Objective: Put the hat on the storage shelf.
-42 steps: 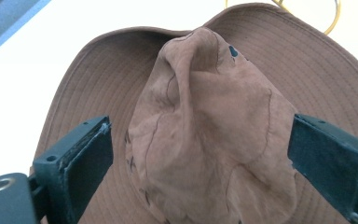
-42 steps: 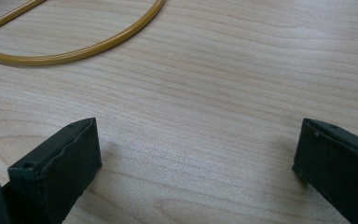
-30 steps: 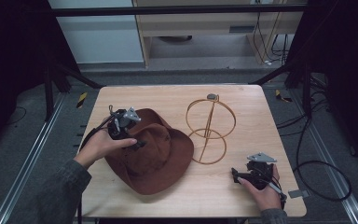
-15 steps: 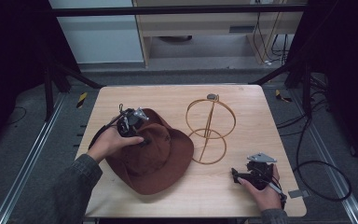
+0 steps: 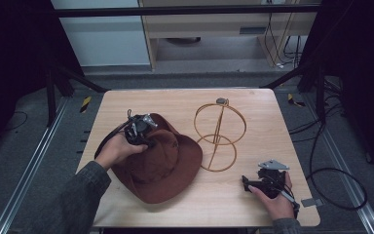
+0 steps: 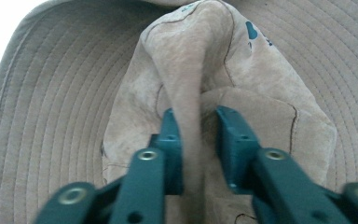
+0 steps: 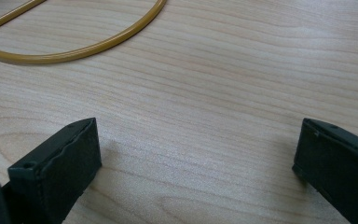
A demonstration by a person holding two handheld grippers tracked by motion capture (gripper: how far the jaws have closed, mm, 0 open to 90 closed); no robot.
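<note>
A light wooden table (image 5: 185, 105) fills the middle of the high view, with dark floor and cables around it. A brown wide-brimmed hat (image 5: 163, 161) lies at the lower left of the tabletop, its brim reaching toward the near edge. Just to its right, at the centre of the table, stands a gold wire hat stand (image 5: 219, 134) made of two hoops on a thin stem, its lower ring flat on the wood and close to the hat's brim.

A person's left hand (image 5: 117, 150) comes in from the lower left, sleeve in grey, holding the left gripper (image 5: 145, 139) against the upper left part of the hat. In the left gripper view, the left gripper (image 6: 198, 140) has a raised fold of the hat's crown (image 6: 191, 70) between its jaws; they pinch the fold, with the stitched brim curving around behind.

At the lower right of the high view, the right hand (image 5: 275, 197) holds the right gripper (image 5: 247, 183) low on the table, well apart from the hat and near the stand's base. In the right gripper view, the right gripper (image 7: 196, 158) has its jaws wide apart over bare wood, holding nothing, and part of the stand's ring (image 7: 74, 46) arcs across the upper left.
</note>
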